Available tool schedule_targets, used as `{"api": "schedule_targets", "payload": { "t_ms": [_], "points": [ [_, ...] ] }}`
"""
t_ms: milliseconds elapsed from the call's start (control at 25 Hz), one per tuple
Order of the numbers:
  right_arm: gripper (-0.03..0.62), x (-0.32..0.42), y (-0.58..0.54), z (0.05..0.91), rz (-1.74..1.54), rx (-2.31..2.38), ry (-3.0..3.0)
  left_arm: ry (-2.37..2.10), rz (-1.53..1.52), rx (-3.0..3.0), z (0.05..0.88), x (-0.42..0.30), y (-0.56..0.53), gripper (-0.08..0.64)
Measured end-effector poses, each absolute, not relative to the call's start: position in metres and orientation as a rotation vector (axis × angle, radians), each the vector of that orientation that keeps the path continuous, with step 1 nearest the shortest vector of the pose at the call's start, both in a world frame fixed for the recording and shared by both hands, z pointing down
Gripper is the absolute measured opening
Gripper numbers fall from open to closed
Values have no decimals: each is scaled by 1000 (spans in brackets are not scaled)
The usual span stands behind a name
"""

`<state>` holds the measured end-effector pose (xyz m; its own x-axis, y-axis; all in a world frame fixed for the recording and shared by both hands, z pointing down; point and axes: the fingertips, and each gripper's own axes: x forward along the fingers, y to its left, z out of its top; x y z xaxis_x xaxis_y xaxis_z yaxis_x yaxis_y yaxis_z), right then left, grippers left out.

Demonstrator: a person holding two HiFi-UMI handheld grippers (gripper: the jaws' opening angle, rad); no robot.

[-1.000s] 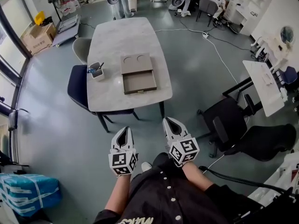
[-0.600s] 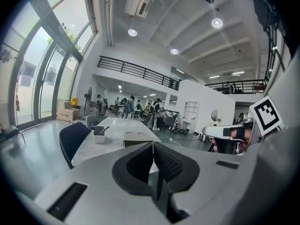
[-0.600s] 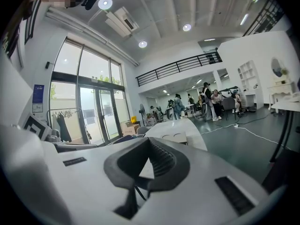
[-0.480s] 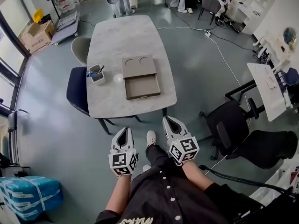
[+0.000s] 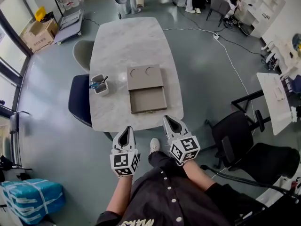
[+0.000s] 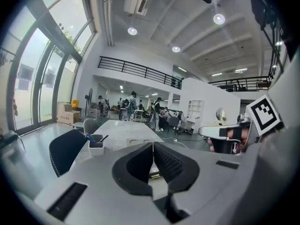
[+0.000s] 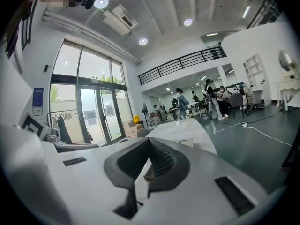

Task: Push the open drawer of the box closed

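A flat brown box (image 5: 145, 77) with two round recesses on top lies on the grey marble table (image 5: 117, 41). Its open drawer (image 5: 148, 99) is pulled out toward me, with a small handle at the near edge. My left gripper (image 5: 124, 132) and right gripper (image 5: 169, 122) are held low in front of my body, just short of the table's near edge, both shut and empty. In the left gripper view the left gripper (image 6: 153, 145) points at the box (image 6: 134, 142). The right gripper (image 7: 149, 140) points at the box (image 7: 190, 142) in its own view.
A white pen holder (image 5: 99, 84) stands left of the box. A dark blue chair (image 5: 79, 100) and a grey chair (image 5: 83, 51) sit at the table's left side. Black office chairs (image 5: 237, 142) and a white desk (image 5: 277, 98) are at right. People stand beyond the table.
The table and box have come nearer to my grippers as I stepped forward. Both grippers stay shut and keep the same pose before my body.
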<state>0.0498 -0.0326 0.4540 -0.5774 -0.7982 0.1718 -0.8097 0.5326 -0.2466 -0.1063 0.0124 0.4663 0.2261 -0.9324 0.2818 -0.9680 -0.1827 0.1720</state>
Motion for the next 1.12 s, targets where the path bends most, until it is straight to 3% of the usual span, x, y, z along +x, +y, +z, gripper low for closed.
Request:
{"api": "schedule_targets", "payload": {
  "t_ms": [1120],
  "points": [
    [-3, 38, -190, 461, 533, 1279, -2749, -1841, 220, 2080, 476, -121, -133, 17]
  ]
}}
